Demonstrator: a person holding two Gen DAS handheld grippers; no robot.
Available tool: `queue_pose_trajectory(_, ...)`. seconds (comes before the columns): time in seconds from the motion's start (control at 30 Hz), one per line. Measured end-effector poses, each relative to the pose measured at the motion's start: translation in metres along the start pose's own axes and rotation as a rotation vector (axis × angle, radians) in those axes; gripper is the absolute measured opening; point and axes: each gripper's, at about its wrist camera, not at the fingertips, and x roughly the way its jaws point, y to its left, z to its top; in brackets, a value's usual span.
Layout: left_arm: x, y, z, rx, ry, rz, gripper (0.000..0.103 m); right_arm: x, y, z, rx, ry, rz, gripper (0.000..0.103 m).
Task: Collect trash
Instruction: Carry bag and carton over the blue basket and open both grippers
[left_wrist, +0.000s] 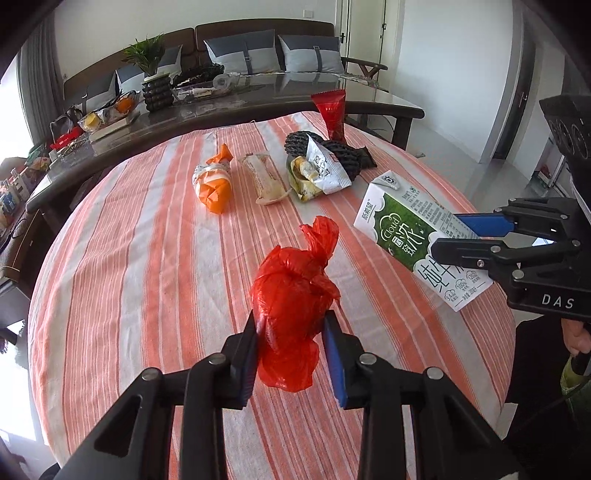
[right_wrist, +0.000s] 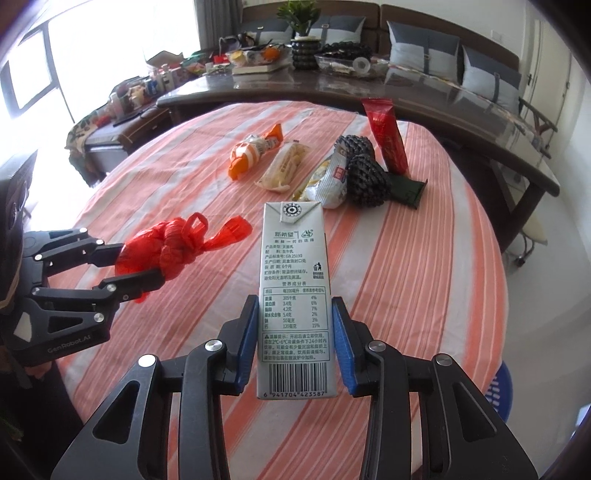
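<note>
My left tongs (left_wrist: 291, 347) are clamped on a knotted red plastic bag (left_wrist: 291, 295), thin, crinkled and translucent, its blue pads pressing the bunched body on both sides while the tied handles stick out ahead. The bag looks held clear of the cloth. My right tongs (right_wrist: 295, 339) are clamped on a milk carton (right_wrist: 293, 291), a slim rectangular paperboard box with a folded gable top, white with a green panel and printed tables and a barcode on the face toward me; the pads grip its narrow sides near the base.

Below both lies the round worktop (left_wrist: 147, 277), covered by a woven cloth in orange and white stripes. Toward its far side, well apart from both tongs, the remaining trash sits in a loose row: an orange-and-white crumpled wrapper (left_wrist: 213, 181), a clear elongated wrapper (left_wrist: 264, 179) just beside it, then a torn silver-and-yellow snack packet (left_wrist: 317, 173) lying against a black foam net sleeve (left_wrist: 332, 149) with a ribbed mesh texture. A glossy red sachet (left_wrist: 332, 114) stands upright behind the net. In the right wrist view a dark green flat packet (right_wrist: 408, 188) lies at the sachet's foot, touching the net.
</note>
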Motion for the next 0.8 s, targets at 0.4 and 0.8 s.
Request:
queue_pose_trajectory(0.4,-0.004,-0.038,0.018,-0.001,-0.028,-0.096,0.032,-0.015,-0.019,-0.007,0.041,-0.023,-0.018,0.038)
queue_pose_trajectory(0.8,0.021,-0.115,0.049,0.055,0.001,-0.245,0.032,-0.046,-0.083,-0.030,0.159,-0.055,-0.077,0.038)
